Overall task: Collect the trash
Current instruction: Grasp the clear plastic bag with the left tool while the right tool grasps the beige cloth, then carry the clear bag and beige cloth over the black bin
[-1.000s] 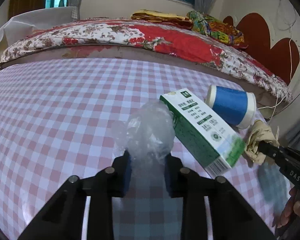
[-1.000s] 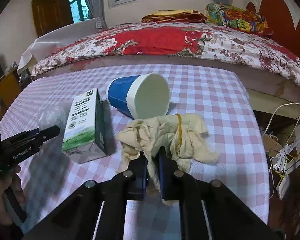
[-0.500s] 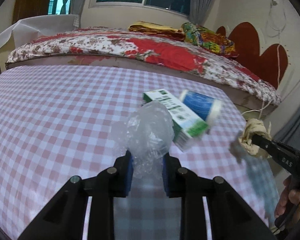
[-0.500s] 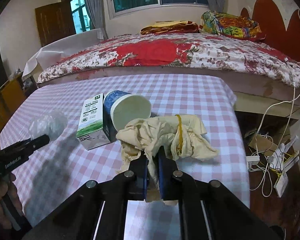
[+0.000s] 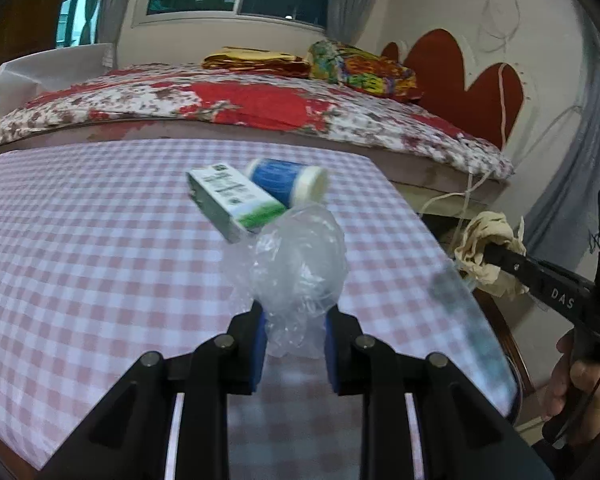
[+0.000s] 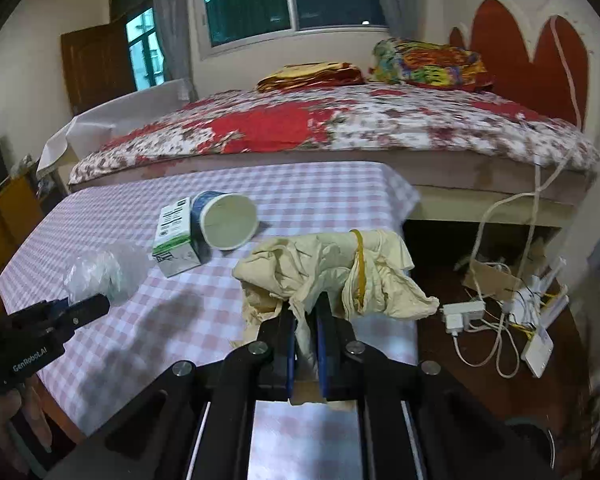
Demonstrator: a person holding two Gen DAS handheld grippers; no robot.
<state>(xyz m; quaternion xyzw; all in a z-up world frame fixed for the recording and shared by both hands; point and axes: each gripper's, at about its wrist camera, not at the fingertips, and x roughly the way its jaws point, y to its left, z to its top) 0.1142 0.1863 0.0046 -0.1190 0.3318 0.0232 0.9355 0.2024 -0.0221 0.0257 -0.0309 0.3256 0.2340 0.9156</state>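
My left gripper (image 5: 294, 318) is shut on a crumpled clear plastic bag (image 5: 298, 264), lifted above the pink checked tablecloth (image 5: 80, 260). In the right wrist view the same bag (image 6: 104, 276) shows at the left, held by the left gripper (image 6: 96, 306). A crumpled beige paper wad (image 6: 332, 268) with a yellow rubber band is pinched in my right gripper (image 6: 306, 320), near the table's right edge. That wad (image 5: 486, 246) and the right gripper (image 5: 496, 252) also appear at the right of the left wrist view. A green-and-white carton (image 6: 174, 236) and a blue paper cup (image 6: 226, 220) lie on their sides on the table.
A bed with a red floral cover (image 6: 340, 128) stands behind the table. On the floor to the right lie a power strip, white cables and a cardboard piece (image 6: 492, 300). A hand (image 5: 580, 384) holds the right gripper's handle.
Both grippers have pulled back and risen with their loads. The carton and the cup have shrunk and lie farther off. The table's right edge and the floor have come into view.
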